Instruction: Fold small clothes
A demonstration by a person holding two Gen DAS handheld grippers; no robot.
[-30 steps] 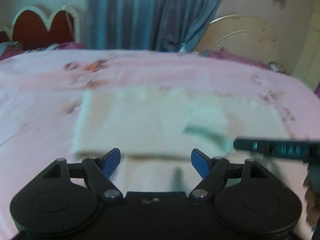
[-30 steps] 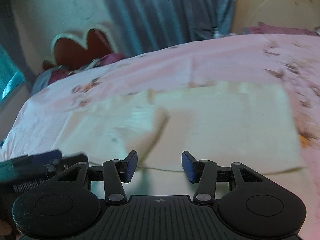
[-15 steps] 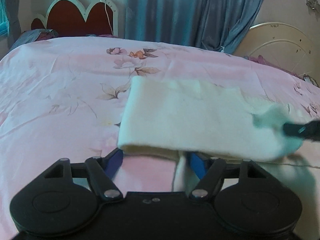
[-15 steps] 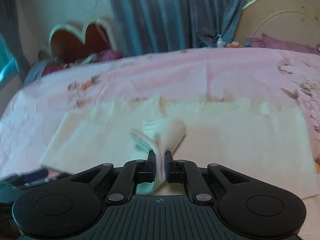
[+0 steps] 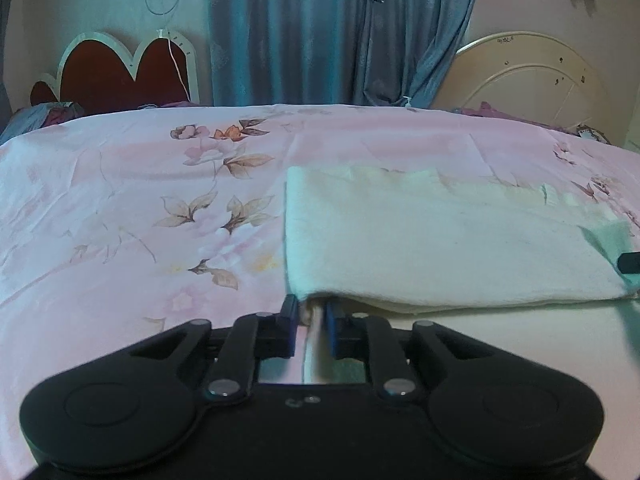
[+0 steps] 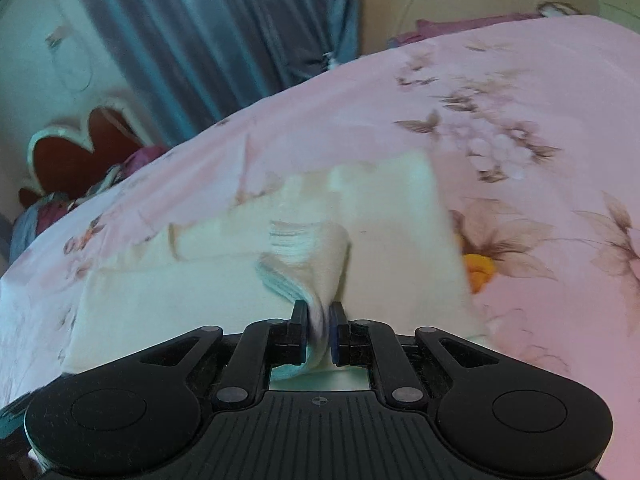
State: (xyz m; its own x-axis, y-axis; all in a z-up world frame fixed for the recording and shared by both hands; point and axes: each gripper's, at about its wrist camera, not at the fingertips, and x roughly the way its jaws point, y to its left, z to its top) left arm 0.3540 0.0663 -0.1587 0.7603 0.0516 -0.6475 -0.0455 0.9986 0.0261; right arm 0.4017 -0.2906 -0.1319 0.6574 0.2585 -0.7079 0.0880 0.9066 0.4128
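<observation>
A cream-white garment [image 5: 440,240] lies flat on the pink floral bedsheet [image 5: 140,208]. My left gripper [image 5: 311,318] is shut on the garment's near left corner, with a strip of cloth between its blue pads. My right gripper [image 6: 320,326] is shut on a bunched fold of the same garment [image 6: 312,256], lifted slightly off the rest of the cloth. The tip of the right gripper shows at the right edge of the left wrist view [image 5: 629,263], beside a raised bit of cloth.
A red heart-shaped headboard [image 5: 120,72] and blue curtains [image 5: 320,28] stand behind the bed. A cream round headboard [image 5: 528,76] is at the back right. Purple and blue bedding [image 6: 48,208] lies at the far left.
Both grippers have gone from open to shut on the garment, the right first, then the left. The right gripper has moved right with its fold of cloth.
</observation>
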